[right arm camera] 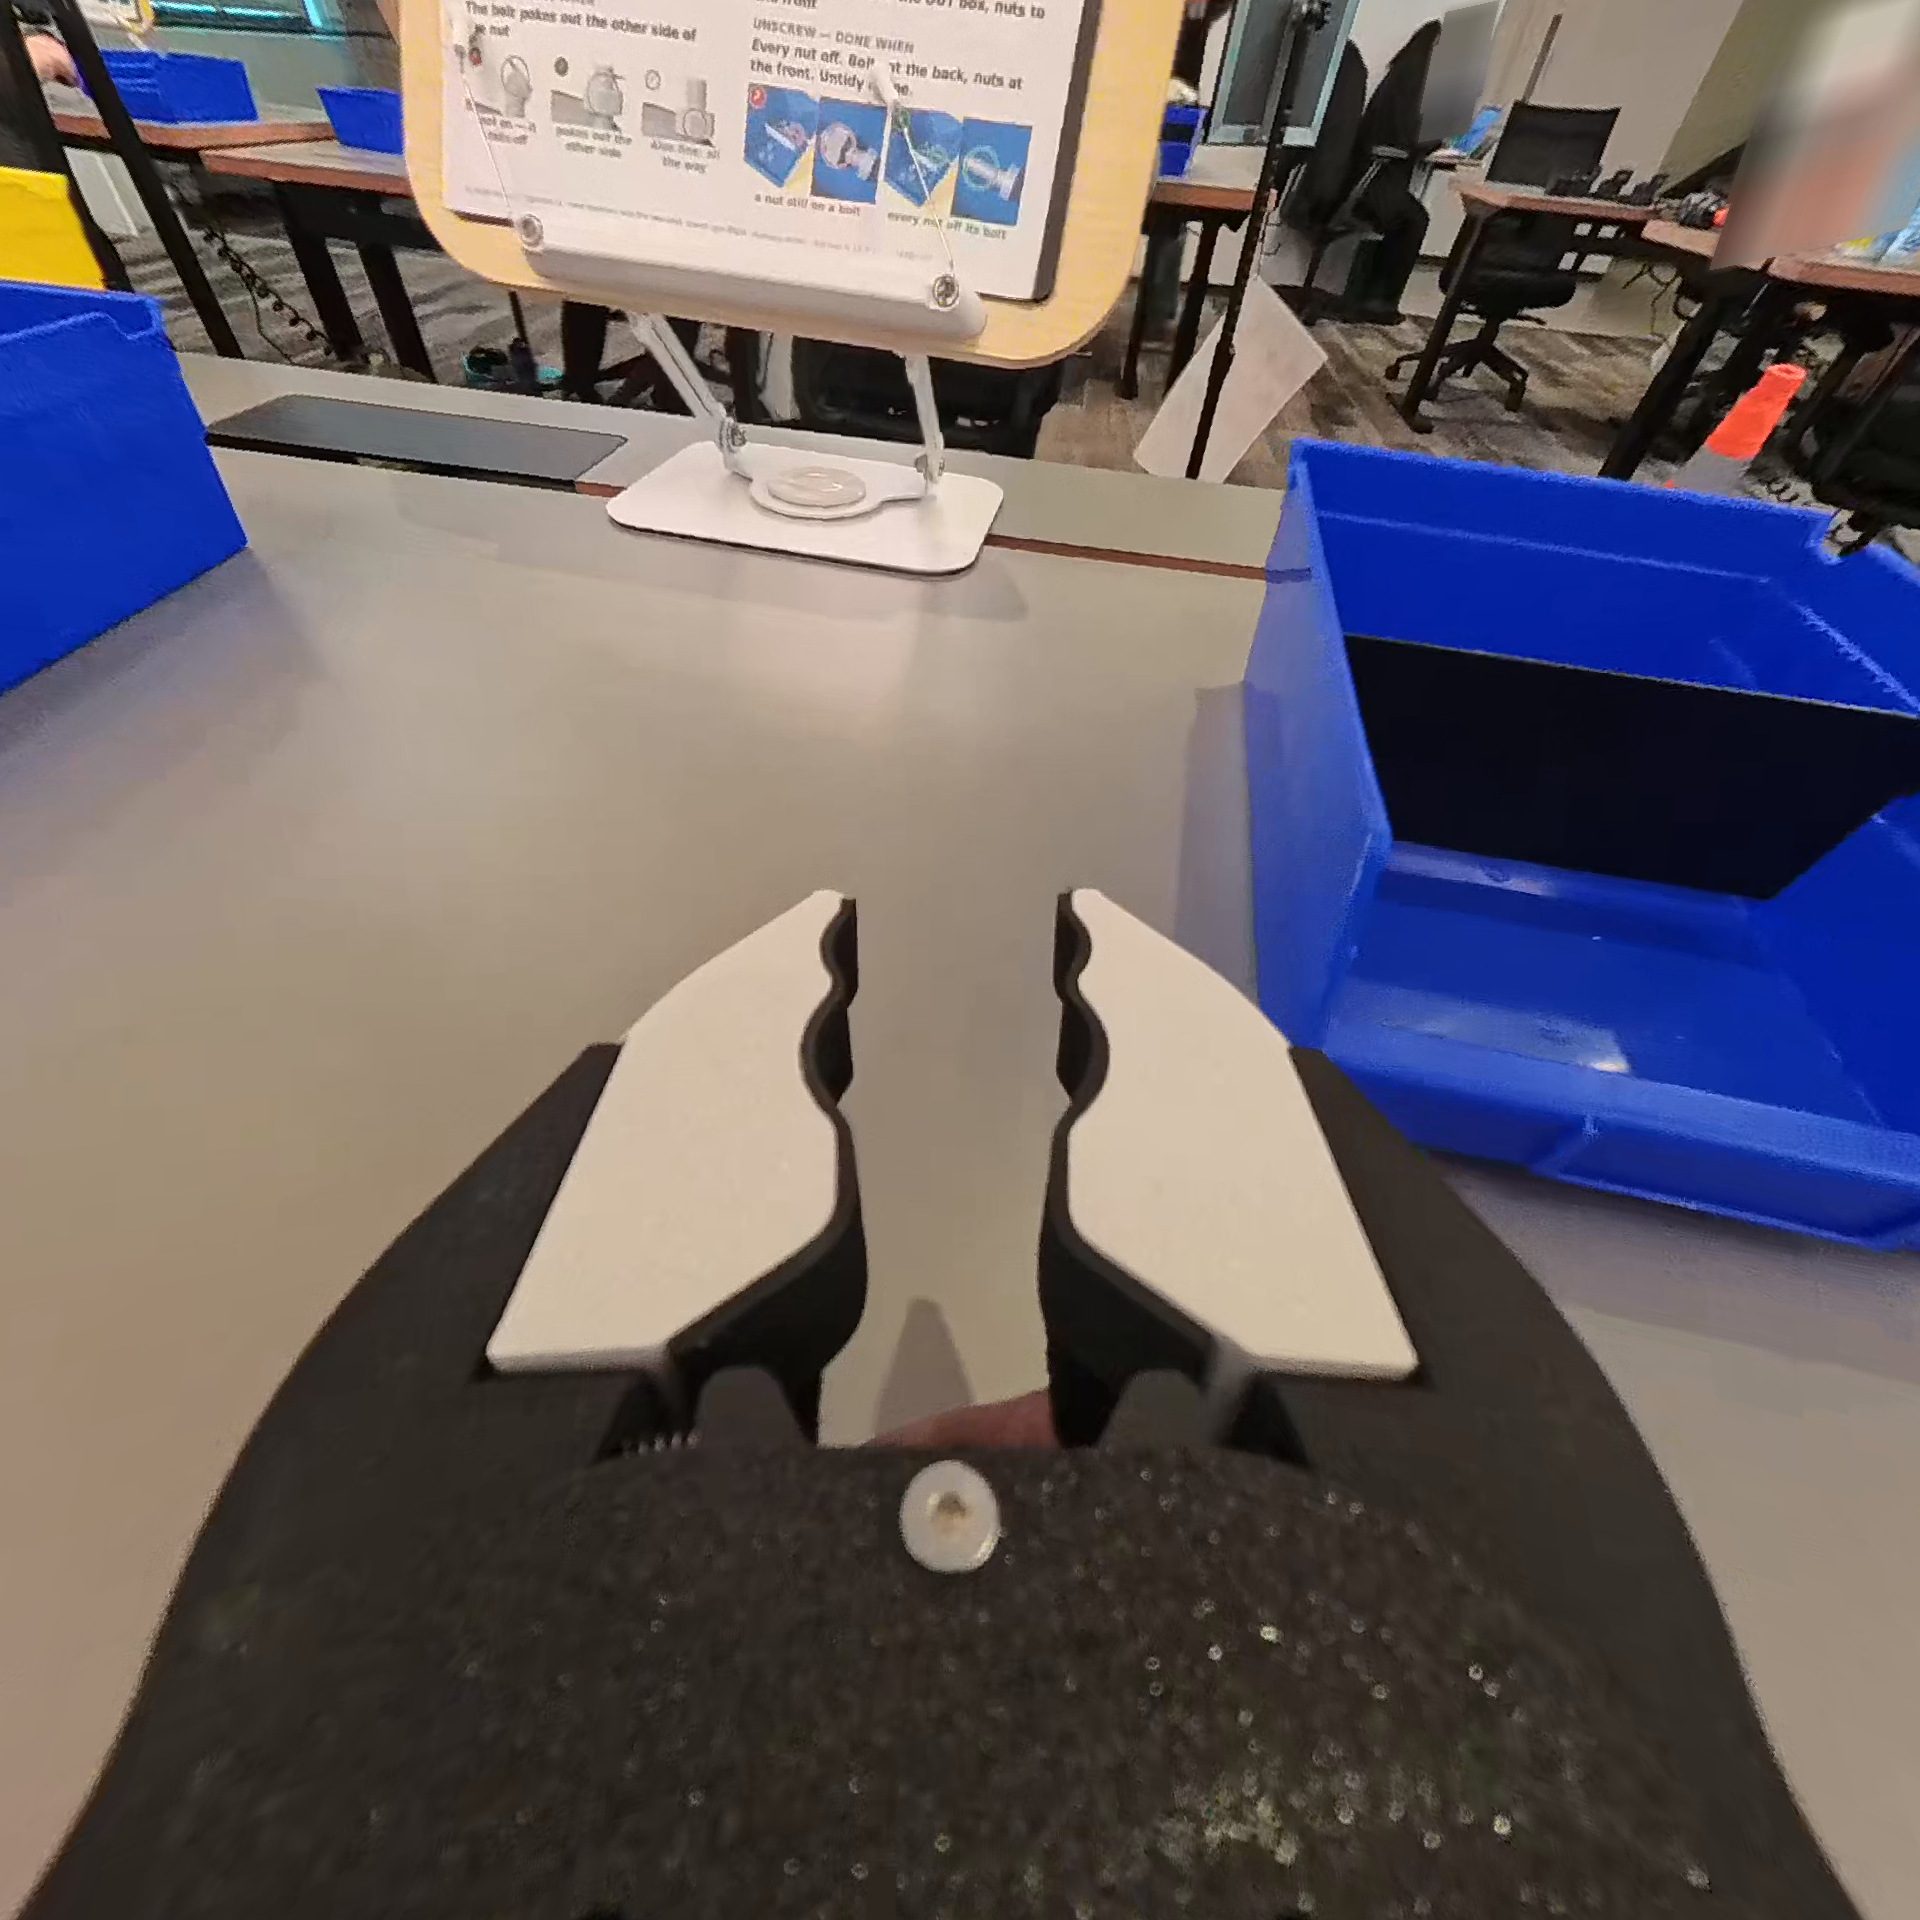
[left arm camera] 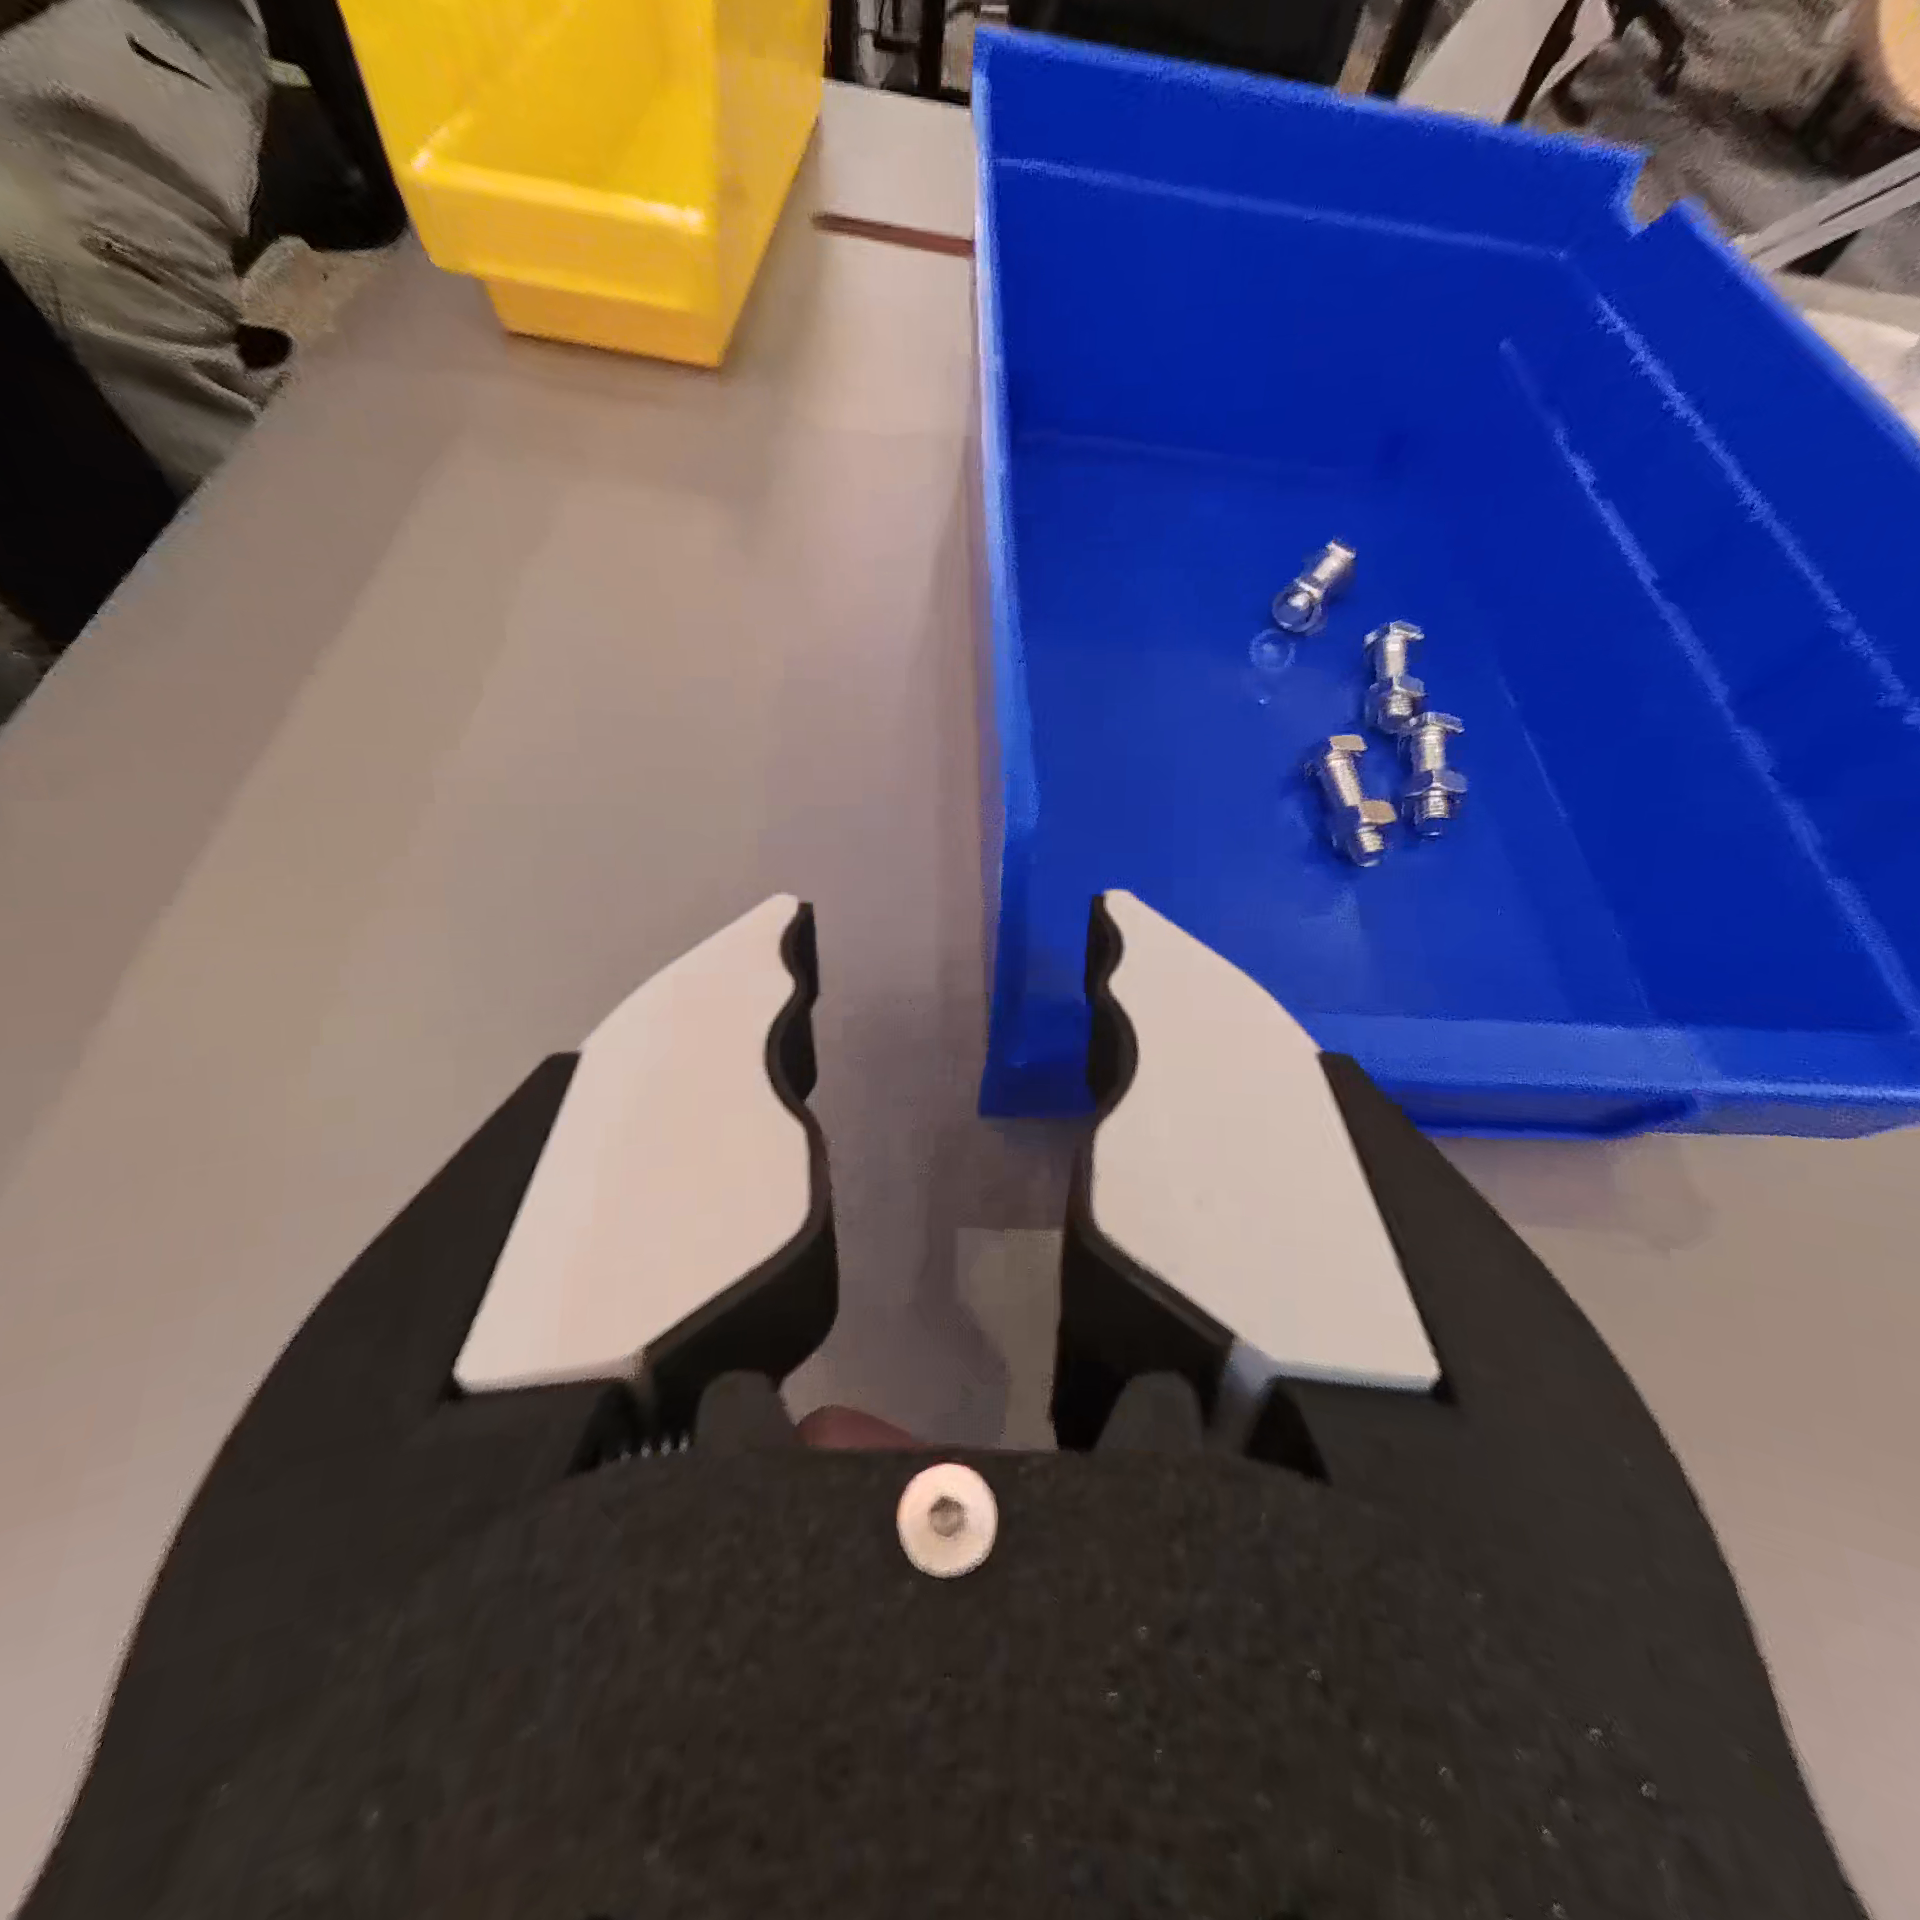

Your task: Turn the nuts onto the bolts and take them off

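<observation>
My left gripper [left arm camera: 945,909] hung over the grey table [left arm camera: 436,727] with its jaws spread wide and nothing between them, its right fingertip [left arm camera: 1117,925] overlapping the near left corner of a blue bin [left arm camera: 1558,312] in the view; whether it touched the wall I could not tell. My right gripper [right arm camera: 956,904] was parted too, a little less, and empty, with only bare tabletop showing in the gap. The blue bin ahead of the left gripper held the work: three bolts with nuts on them [left arm camera: 1387,758] lay clustered on its floor, and a fourth bolt [left arm camera: 1317,592] lay apart just behind them, with what looked like a small loose ring close to its near end, though blur left that uncertain. A yellow bin [left arm camera: 613,197] stood farther back on the left. Only the right wrist view showed a second blue bin [right arm camera: 1309,831] just right of that gripper, open at the front, its visible floor bare and the rear in shadow. That view also showed an instruction sheet on a stand [right arm camera: 790,156] at the far table edge, and the corner of another blue bin [right arm camera: 94,488] at the left.
</observation>
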Available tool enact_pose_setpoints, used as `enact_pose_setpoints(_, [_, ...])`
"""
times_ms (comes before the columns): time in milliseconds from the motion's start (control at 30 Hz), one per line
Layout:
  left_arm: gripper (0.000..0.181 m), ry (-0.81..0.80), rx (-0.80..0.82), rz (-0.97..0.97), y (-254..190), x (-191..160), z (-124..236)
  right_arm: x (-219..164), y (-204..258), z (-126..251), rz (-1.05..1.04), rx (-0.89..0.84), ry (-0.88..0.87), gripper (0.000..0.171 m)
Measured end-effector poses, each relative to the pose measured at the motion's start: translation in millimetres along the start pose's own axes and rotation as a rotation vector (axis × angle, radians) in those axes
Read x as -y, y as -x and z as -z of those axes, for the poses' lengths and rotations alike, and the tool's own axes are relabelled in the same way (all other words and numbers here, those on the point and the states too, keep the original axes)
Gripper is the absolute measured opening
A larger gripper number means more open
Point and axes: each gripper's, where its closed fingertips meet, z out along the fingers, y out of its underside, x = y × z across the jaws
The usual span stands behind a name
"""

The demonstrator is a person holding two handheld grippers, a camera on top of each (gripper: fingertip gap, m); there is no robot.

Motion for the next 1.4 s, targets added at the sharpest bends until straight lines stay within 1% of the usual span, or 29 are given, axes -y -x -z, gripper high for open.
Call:
enact_pose_setpoints(67, [0.032, 0.014, 0.049, -0.028, 4, -3, -10, -4, 5, 3, 0.001, -0.004, 0.010, 0.035])
enact_pose_setpoints(100, [0.022, 0.004, 0.028, -0.032, 1, -2, -11, -6, 8, 4, 0.006, -0.003, 0.016, 0.035])
enact_pose_setpoints(133, [0.005, 0.003, -0.010, -0.029, -5, -2, -12, -7, 11, 5, 0.016, -0.001, 0.024, 0.034])
enact_pose_setpoints(167, [0.004, 0.001, 0.005, -0.017, -3, -2, -12, -8, 13, 5, 0.030, 0.002, 0.030, 0.034])
enact_pose_setpoints(300, [0.004, 0.002, 0.002, -0.005, 1, -2, -10, -5, 17, -2, 0.109, 0.030, 0.048, 0.032])
enact_pose_setpoints(400, [0.004, -0.009, -0.004, -0.034, 1, -3, -10, -3, 17, -4, 0.122, 0.086, 0.056, 0.032])
enact_pose_setpoints(500, [0.004, 0.017, -0.059, -0.096, 3, -2, -10, 7, 10, 3, 0.147, 0.124, 0.035, 0.032])
enact_pose_setpoints(633, [0.005, 0.005, -0.096, -0.030, 4, -2, -8, 24, -2, 9, 0.183, 0.164, -0.021, 0.034])
enact_pose_setpoints(700, [0.033, -0.053, -0.102, 0.053, 0, 4, 9, 29, -6, 6, 0.183, 0.196, -0.047, 0.036])
enact_pose_setpoints(733, [0.041, -0.110, -0.115, 0.068, -7, 12, 25, 29, -7, 3, 0.181, 0.215, -0.055, 0.038])
enact_pose_setpoints(800, [0.043, -0.261, -0.145, -0.007, -39, 30, 65, 27, -3, -3, 0.173, 0.256, -0.061, 0.040])
enact_pose_setpoints(833, [0.045, -0.321, -0.126, -0.060, -58, 37, 82, 26, -1, -5, 0.167, 0.270, -0.063, 0.041])
enact_pose_setpoints(867, [0.049, -0.366, -0.135, -0.108, -84, 42, 94, 24, 2, -7, 0.159, 0.282, -0.065, 0.042])
enact_pose_setpoints(933, [0.060, -0.383, -0.158, -0.148, -141, 47, 99, 23, 9, -12, 0.129, 0.301, -0.065, 0.044])
enact_pose_setpoints(1000, [0.064, -0.400, -0.194, -0.139, -200, 48, 88, 22, 14, -21, 0.104, 0.297, -0.061, 0.048])
enact_pose_setpoints(1067, [0.061, -0.411, -0.204, -0.135, -253, 43, 67, 24, 18, -31, 0.082, 0.282, -0.057, 0.051])
enact_pose_setpoints(1133, [0.057, -0.416, -0.188, -0.208, -297, 33, 41, 28, 24, -42, 0.038, 0.285, -0.064, 0.055])
enact_pose_setpoints(1167, [0.056, -0.429, -0.162, -0.254, -312, 31, 30, 29, 27, -49, 0.021, 0.285, -0.065, 0.056])
enact_pose_setpoints(1200, [0.053, -0.448, -0.119, -0.265, -321, 32, 21, 31, 29, -58, 0.007, 0.276, -0.066, 0.057])
enact_pose_setpoints(1300, [0.047, -0.467, -0.099, -0.287, -345, 35, -10, 36, 30, -89, 0.018, 0.227, -0.046, 0.061])
enact_pose_setpoints(1333, [0.048, -0.459, -0.099, -0.306, -348, 36, -23, 40, 26, -101, 0.022, 0.190, -0.044, 0.060])
enact_pose_setpoints(1400, [0.050, -0.385, -0.135, -0.263, -349, 32, -46, 44, 17, -119, -0.012, 0.140, -0.035, 0.061])
